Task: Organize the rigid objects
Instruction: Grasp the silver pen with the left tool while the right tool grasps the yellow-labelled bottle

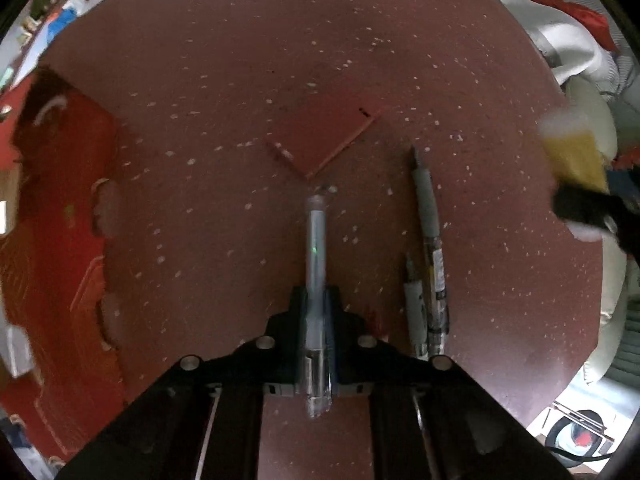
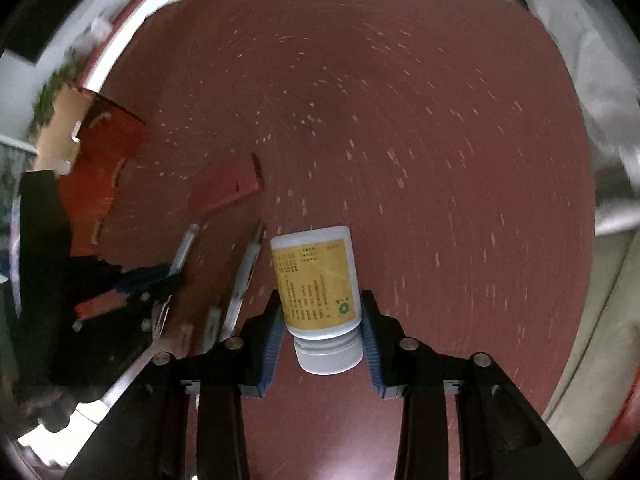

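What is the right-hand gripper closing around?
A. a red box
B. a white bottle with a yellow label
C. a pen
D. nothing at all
B: the right wrist view shows the bottle, white-capped and yellow-labelled, between the right gripper fingers; the pens lie off to the side.

Both wrist views look steeply down, close over the red table point(image 1: 240, 60), sharing the pens point(image 1: 430, 240).

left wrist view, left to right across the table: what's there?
Red box → translucent pen shut in the left gripper → short white pen → long grey pen → yellow-label bottle in the right gripper.
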`<state>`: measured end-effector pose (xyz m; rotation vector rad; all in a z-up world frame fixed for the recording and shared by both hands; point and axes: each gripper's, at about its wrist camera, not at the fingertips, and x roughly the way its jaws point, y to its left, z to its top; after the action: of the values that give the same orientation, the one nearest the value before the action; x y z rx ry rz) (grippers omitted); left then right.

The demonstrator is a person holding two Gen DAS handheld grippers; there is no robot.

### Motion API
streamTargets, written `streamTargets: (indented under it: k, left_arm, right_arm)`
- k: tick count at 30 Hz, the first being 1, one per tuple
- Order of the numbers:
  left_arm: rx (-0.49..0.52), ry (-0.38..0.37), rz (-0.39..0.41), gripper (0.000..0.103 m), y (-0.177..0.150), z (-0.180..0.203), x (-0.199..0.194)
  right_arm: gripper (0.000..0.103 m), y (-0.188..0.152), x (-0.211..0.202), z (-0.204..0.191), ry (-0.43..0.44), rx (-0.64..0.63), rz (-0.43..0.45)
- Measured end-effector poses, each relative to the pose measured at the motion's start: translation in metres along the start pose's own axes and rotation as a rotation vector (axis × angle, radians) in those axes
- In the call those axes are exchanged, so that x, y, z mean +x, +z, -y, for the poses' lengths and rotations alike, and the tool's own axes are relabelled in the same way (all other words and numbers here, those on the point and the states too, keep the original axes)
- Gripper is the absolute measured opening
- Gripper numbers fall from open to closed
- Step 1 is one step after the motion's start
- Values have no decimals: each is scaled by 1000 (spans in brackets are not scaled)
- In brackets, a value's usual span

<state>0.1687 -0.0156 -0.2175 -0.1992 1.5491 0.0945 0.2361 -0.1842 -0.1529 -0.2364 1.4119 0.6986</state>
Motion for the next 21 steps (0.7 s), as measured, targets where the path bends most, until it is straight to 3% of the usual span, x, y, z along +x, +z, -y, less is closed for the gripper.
streamTargets:
  k: [6, 13, 21]
  left_arm:
    - [-33, -34, 45, 10, -29, 2, -33]
    - [-88, -57, 82, 10, -62, 1, -60]
    - [-185, 22, -16, 11, -58, -10, 4]
  right_arm:
    - [38, -67, -18, 2, 92, 116, -15]
    - [38, -111, -24, -15, 139, 116, -71]
    - [38, -122, -43, -6, 99, 92, -77]
